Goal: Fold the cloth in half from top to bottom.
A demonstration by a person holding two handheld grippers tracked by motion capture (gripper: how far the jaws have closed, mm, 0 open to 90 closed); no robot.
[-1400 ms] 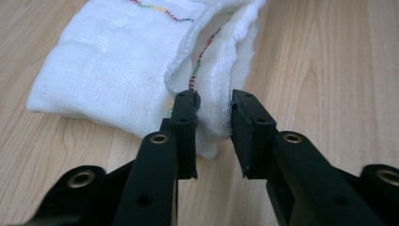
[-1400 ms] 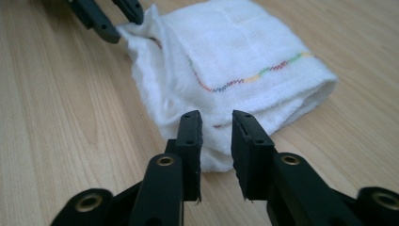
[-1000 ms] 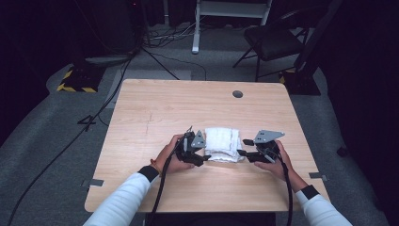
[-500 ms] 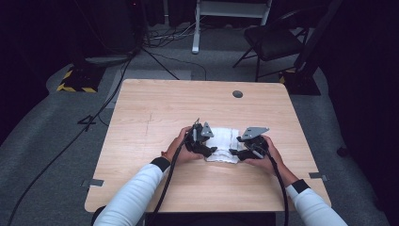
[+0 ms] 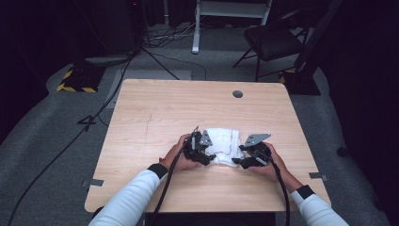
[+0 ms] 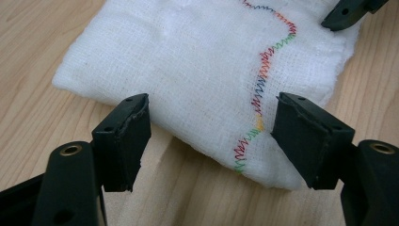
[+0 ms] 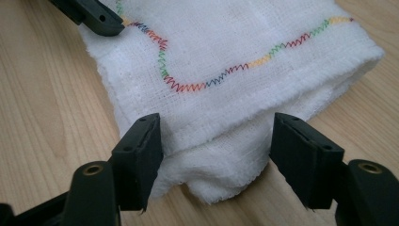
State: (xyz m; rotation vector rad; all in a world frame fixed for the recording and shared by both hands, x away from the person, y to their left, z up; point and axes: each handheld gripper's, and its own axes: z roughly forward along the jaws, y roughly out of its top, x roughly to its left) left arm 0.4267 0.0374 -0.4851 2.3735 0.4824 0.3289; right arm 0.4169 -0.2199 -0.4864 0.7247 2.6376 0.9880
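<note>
The folded white cloth (image 5: 222, 145) lay on the counter (image 5: 155, 113), near its front edge, between the two grippers. A second earlier the hands had stood farther apart at the cloth's two ends; by this moment both had drawn in, and the left gripper (image 5: 205, 155) had come down and in toward the cloth's left side. The right gripper (image 5: 241, 162) sat at the cloth's near right corner. The right fingers (image 7: 139, 157) had just been opening, and in the right gripper view they stood spread to either side of the thick folded corner, with a gap between each pad and the fabric, so the cloth was released on that side. The left fingers (image 6: 124, 141) were likewise apart: in the left gripper view they straddled the near edge of the cloth (image 6: 197, 70), where the multicoloured zigzag stitching (image 6: 261, 80) ran, without pressing on it. So neither gripper held anything. The cloth (image 7: 244, 52) looked folded over in several layers, its edges roughly stacked and the stitched hem curving across the top. My reading is that a fold had just been laid down and let go, and that both grippers were now placed for the next pinch at the near edge, whether for another fold or to tidy the layers.
</note>
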